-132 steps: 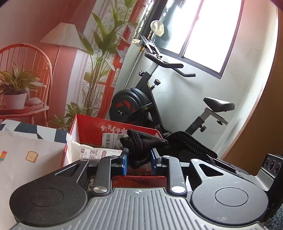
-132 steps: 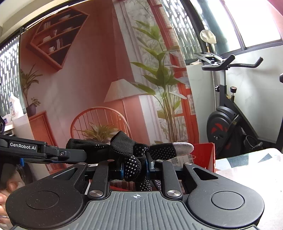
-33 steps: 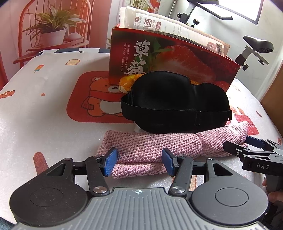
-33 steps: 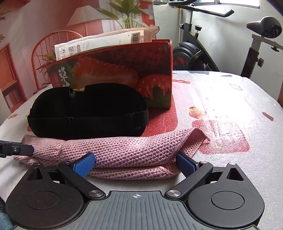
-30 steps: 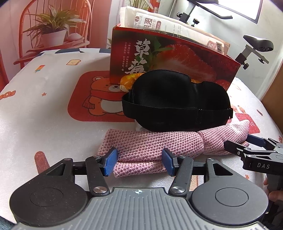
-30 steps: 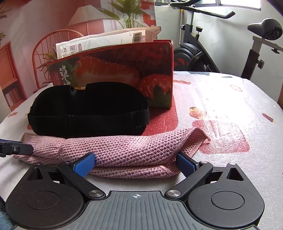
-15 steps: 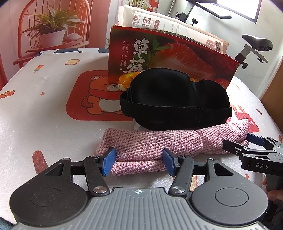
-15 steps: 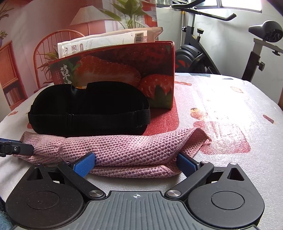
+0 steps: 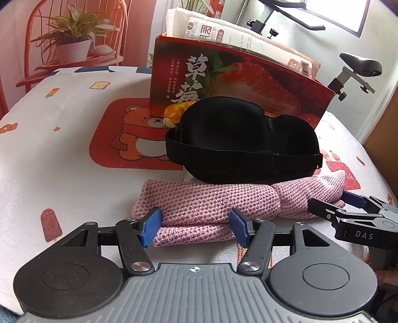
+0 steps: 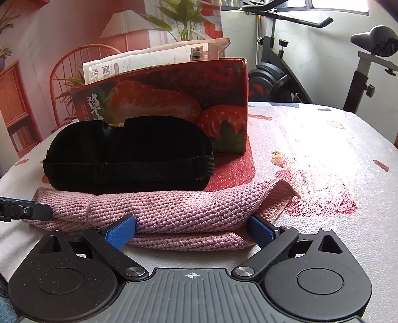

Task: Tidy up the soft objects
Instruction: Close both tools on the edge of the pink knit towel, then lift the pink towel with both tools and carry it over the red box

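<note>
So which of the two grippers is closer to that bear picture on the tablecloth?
Left. The left gripper straddles the pink cloth at the end nearest the bear picture; the right gripper sits at the cloth's opposite end, farther away.

Pink knit cloth (image 9: 223, 201), black eye mask (image 9: 238, 139), strawberry-printed red box (image 9: 238, 84).

Bright daylight from the window (image 10: 335, 3) glares white off the counter (image 10: 323, 139), colours look washed pink, and fisheye bending curves every edge.
</note>
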`<action>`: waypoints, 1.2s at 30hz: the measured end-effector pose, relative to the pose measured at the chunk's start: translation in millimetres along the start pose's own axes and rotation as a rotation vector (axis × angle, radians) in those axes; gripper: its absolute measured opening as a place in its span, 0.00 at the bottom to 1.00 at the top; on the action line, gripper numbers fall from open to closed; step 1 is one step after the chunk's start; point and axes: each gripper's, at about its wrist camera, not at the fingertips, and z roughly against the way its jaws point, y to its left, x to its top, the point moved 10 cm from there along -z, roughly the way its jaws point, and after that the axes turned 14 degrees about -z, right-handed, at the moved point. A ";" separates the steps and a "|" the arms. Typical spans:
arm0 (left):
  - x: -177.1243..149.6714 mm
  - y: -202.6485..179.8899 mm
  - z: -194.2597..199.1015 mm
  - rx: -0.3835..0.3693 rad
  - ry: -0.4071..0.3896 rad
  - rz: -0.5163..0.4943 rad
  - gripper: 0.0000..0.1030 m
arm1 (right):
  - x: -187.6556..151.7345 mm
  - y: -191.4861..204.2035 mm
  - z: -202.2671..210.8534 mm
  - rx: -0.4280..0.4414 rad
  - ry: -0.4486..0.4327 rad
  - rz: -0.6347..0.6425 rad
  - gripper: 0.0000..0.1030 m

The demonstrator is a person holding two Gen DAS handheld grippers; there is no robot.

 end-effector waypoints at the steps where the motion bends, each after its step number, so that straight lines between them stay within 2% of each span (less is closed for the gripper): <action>1: 0.1 -0.6 0.0 -0.001 0.000 -0.001 0.61 | -0.2 0.5 0.1 0.002 0.000 0.001 0.91; 7: 0.0 -2.2 0.1 -0.011 0.000 -0.006 0.58 | -0.5 2.5 0.1 0.005 0.001 0.003 0.88; 10: 0.2 -2.7 -0.2 -0.016 0.001 -0.006 0.53 | -1.6 5.7 0.9 0.017 0.006 0.008 0.80; 13: 0.0 -2.6 0.1 -0.015 0.004 -0.002 0.45 | -2.2 7.2 1.6 0.021 0.010 0.008 0.77; 15: -0.6 -2.5 0.5 -0.016 0.007 0.001 0.36 | -1.9 7.6 2.3 0.029 0.014 0.002 0.72; 17: -1.2 -2.4 0.7 -0.020 0.007 0.005 0.33 | -2.3 9.0 3.1 0.034 0.018 0.003 0.68; 21: -2.1 -5.2 1.3 -0.033 0.010 -0.003 0.24 | -3.6 14.6 5.3 0.053 0.030 0.012 0.53; 30: -4.3 -11.9 4.6 -0.065 0.010 -0.011 0.17 | -6.9 17.4 11.6 0.076 0.058 -0.008 0.32; 36: -4.7 -15.3 7.8 -0.083 0.008 -0.013 0.16 | -9.3 18.9 14.8 0.077 0.066 -0.018 0.24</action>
